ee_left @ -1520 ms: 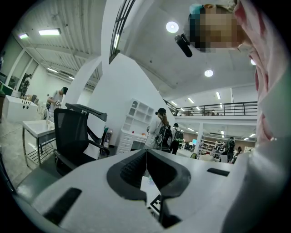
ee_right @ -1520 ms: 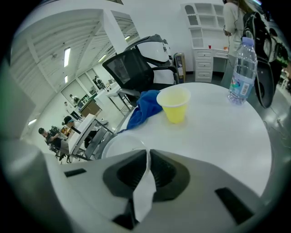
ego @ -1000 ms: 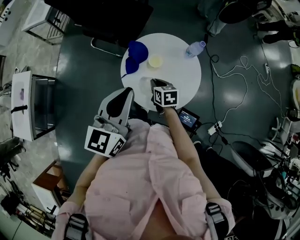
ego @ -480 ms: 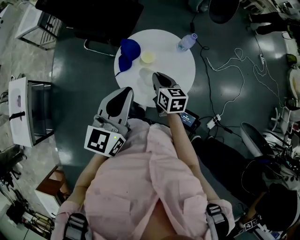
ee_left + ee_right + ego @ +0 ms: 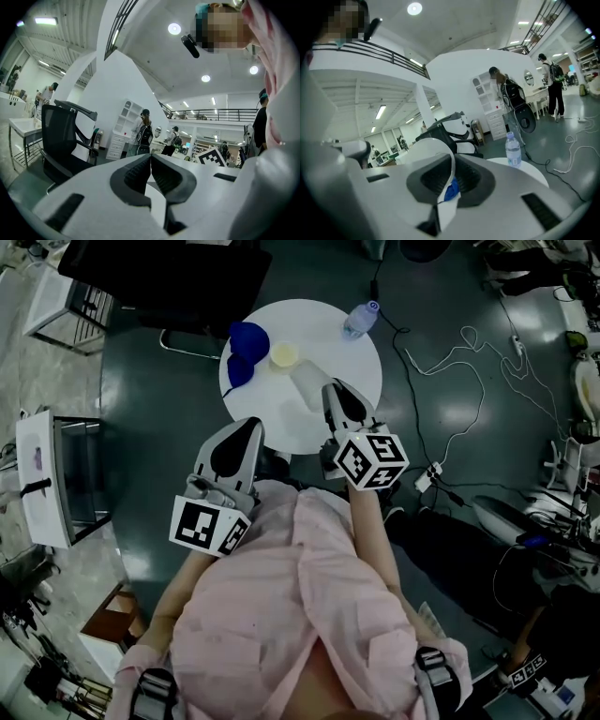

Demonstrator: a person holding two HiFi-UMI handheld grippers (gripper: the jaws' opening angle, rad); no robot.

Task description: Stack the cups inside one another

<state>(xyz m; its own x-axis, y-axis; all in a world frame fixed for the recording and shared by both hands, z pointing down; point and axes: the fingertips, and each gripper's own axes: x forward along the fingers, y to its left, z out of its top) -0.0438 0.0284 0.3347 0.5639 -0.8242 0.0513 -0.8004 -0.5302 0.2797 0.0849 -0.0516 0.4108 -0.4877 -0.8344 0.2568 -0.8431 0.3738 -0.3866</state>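
My right gripper is shut on the rim of a pale translucent cup, which hangs above the round white table. In the right gripper view the cup's wall is pinched between the jaws, and a bit of blue shows past them. Two blue cups sit at the table's left edge, with a yellowish cup beside them. My left gripper hangs off the table's near left side; its jaws are shut with nothing between them.
A water bottle stands at the table's far right edge, also in the right gripper view as the bottle. A black office chair is beyond the table. Cables trail on the floor to the right. People stand in the background.
My right gripper has risen with the pale cup, lifting it off the table and tipping up toward level. The left gripper has stayed about where it was.
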